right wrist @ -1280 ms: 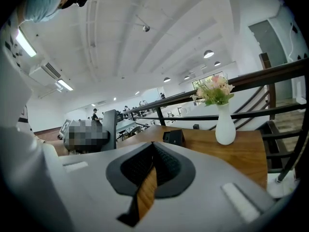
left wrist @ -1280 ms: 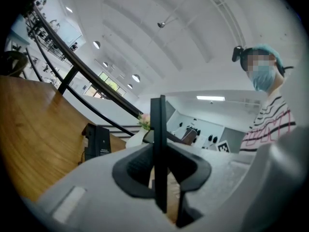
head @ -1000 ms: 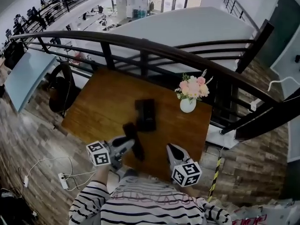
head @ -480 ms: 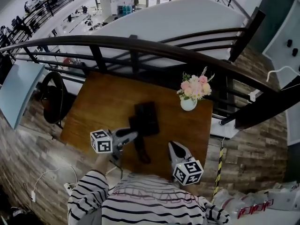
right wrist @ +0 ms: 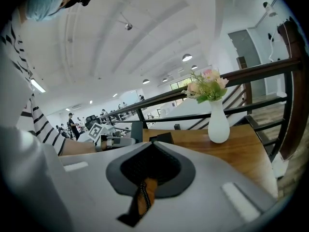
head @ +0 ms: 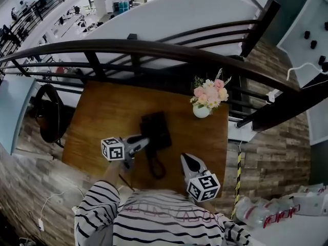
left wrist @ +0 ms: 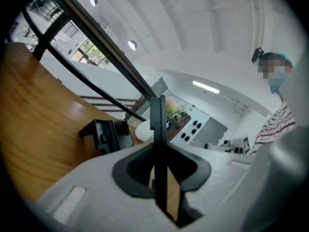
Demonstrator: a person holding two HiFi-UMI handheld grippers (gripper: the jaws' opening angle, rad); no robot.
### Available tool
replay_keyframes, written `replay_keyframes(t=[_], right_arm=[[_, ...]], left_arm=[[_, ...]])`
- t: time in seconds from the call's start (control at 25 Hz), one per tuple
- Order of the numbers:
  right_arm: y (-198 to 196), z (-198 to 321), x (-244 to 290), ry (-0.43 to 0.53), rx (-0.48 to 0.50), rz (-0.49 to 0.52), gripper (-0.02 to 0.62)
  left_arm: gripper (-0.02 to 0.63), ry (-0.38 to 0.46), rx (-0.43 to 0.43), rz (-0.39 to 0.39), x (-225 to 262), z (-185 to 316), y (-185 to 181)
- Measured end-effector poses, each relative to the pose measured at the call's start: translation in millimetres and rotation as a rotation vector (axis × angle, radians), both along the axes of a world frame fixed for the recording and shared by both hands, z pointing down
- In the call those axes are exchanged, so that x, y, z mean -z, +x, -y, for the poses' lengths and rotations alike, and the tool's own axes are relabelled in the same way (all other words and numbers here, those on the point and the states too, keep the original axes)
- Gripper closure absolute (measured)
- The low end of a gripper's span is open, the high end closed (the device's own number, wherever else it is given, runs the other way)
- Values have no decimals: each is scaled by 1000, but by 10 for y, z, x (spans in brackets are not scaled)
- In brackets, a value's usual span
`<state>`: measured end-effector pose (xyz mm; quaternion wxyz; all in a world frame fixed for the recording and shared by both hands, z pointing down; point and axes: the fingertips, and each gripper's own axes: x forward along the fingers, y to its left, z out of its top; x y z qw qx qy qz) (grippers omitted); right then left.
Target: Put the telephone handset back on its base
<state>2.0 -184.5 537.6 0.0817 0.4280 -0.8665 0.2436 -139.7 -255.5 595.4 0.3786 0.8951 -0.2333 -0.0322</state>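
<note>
Handset (head: 152,159) is pinched in the left hand-held gripper (head: 145,141) right by the base (head: 156,127), not seated yet; right hand-held gripper (head: 185,159) pressed together, empty.

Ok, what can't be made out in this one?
- Head view: whether the handset touches the base; both small and dark.
- Left gripper view: the base's lower part, behind the left claw body.
- Right gripper view: handset and base, mostly behind the right claw body.
</note>
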Motion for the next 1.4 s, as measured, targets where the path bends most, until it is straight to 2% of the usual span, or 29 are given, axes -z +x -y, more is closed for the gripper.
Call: replay_keyframes(t=[0.24,0.96,1.4], right_arm=[[-152,45,-38,-8,21,-8,594],[-143,12,-155,-52,-10,-43,594],[-106,51,-190,-71,-25,-61,594]], left_arm=[[532,-46,-6,15,-267,171,-65],[532,-174,39,-124,-666,507,-147],[532,-252,72,-164,-849,635,-201]])
